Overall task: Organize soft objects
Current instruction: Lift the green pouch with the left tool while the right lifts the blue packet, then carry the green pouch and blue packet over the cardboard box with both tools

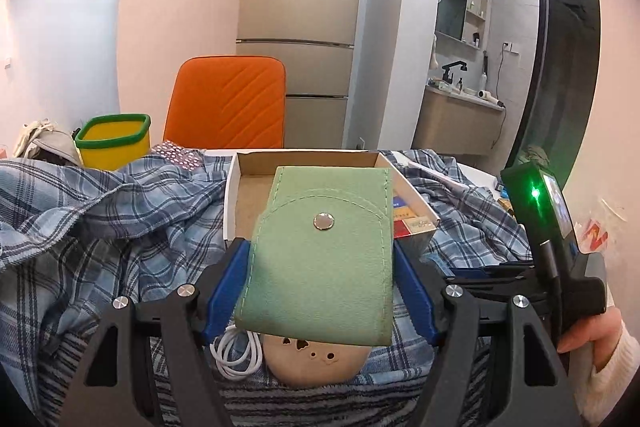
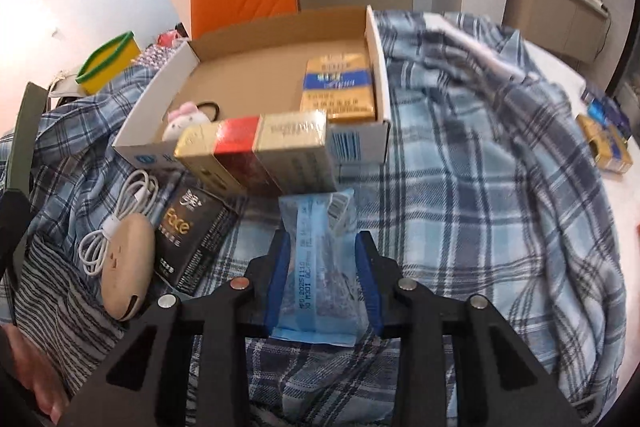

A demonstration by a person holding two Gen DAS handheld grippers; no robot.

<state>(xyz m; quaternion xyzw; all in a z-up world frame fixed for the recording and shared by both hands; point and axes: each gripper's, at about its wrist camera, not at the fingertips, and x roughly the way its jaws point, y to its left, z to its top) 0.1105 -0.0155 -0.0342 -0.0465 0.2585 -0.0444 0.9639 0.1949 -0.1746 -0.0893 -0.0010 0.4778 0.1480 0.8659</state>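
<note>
My left gripper (image 1: 320,259) is shut on a green felt pouch (image 1: 320,247) with a metal snap, held above the near edge of the open cardboard box (image 1: 244,167). My right gripper (image 2: 322,251) is shut on a pale blue plastic packet (image 2: 316,267) with printed text, held just in front of the box (image 2: 160,99). A gold and red carton (image 2: 256,151) sits across the box's near edge. Inside the box are a yellow and blue packet (image 2: 340,87) and a small pink plush with a black hair tie (image 2: 182,119).
A blue plaid cloth (image 2: 480,167) covers the table. A beige oval case (image 2: 128,267), a white cable (image 2: 120,223) and a black packet (image 2: 192,235) lie left of my right gripper. A yellow tub (image 1: 114,141) and orange chair (image 1: 228,103) stand behind. Small boxes (image 2: 608,143) lie far right.
</note>
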